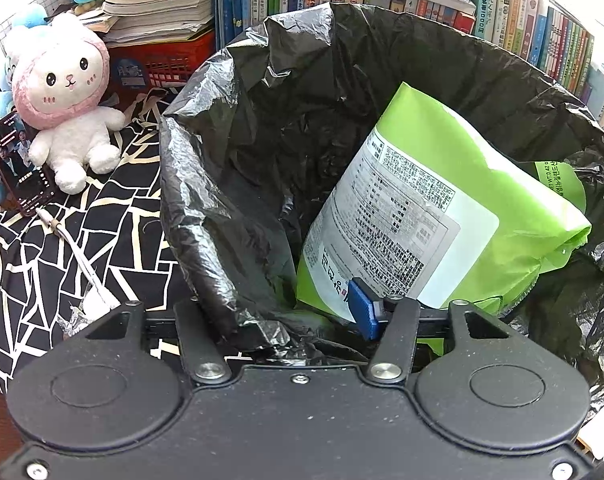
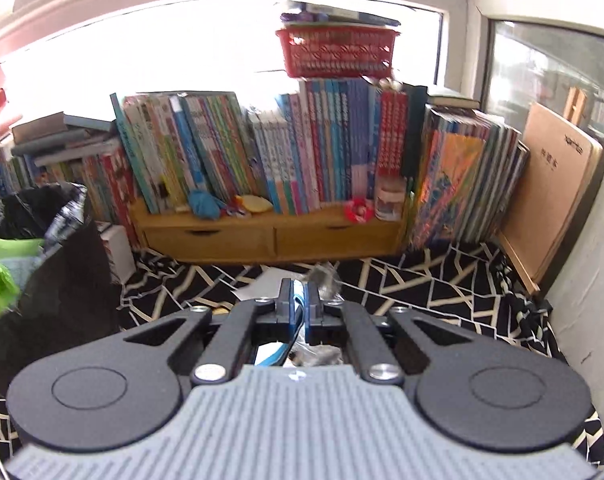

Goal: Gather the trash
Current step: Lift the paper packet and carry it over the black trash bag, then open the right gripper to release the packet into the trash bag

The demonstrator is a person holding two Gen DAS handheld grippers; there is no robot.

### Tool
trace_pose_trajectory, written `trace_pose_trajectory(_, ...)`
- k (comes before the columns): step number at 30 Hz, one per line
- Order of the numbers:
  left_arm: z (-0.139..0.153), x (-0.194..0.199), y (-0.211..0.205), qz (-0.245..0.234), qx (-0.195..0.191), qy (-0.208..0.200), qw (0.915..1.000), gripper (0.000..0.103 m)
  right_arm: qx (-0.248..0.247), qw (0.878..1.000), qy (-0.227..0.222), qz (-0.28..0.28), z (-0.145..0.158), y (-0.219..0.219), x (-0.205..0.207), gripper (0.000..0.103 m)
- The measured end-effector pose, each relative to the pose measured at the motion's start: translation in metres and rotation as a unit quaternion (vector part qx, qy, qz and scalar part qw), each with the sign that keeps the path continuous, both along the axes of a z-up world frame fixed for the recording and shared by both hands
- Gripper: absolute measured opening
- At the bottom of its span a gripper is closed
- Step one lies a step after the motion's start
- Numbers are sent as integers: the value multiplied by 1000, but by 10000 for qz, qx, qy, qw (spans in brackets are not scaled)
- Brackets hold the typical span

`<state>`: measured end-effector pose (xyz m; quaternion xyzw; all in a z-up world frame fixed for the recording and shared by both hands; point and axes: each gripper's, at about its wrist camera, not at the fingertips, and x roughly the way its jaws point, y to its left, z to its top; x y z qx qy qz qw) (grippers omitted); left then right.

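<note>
Left wrist view. My left tongs (image 1: 281, 308) point down into the mouth of a black, crinkled plastic bin bag (image 1: 205, 184). Their jaws stand partly apart. One blue ribbed pad (image 1: 364, 308) shows, lying against the lower edge of a flat, glossy green plastic packet (image 1: 482, 184) with a white printed label. The other finger is hidden under a fold of the bag's rim. I see nothing pinched between them. The packet leans inside the bag from 6 o'clock up towards 2 o'clock, its upper end resting on the bag's wall. At 9 o'clock, outside the bag, lies a black cloth with cream broken-tile lines (image 1: 61, 272). A soft white-and-pink plush rabbit (image 1: 69, 96) sits on it at 10 o'clock.

Right wrist view. My right tongs (image 2: 298, 300) are closed, nipping a thin blue-and-white strip of wrapper (image 2: 297, 300). More of it hangs behind the pads, towards 6 o'clock. Just beyond the tips, at 12 o'clock, lies a crumpled scrap of clear film (image 2: 326, 280) on the patterned cloth. The bin bag stands well apart at 9 o'clock, with the green packet showing in its mouth. A low wooden shelf with two drawers (image 2: 269, 236) carries upright books. A red plastic lattice basket (image 2: 334, 54) sits on top of them.
</note>
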<state>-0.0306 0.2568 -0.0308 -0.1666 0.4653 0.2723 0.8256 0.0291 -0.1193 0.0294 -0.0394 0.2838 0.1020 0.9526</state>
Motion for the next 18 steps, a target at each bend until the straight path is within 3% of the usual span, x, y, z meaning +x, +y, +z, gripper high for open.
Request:
trace_pose_trajectory(8, -1, -1, 2, -12, -102, -9, 9999, 53, 108, 9989, -309, 333, 36, 32, -4, 7)
trace_pose_trajectory(18, -1, -2, 1, -6, -134, -31, 9999, 53, 616, 9912, -656, 968, 84, 82, -2, 7)
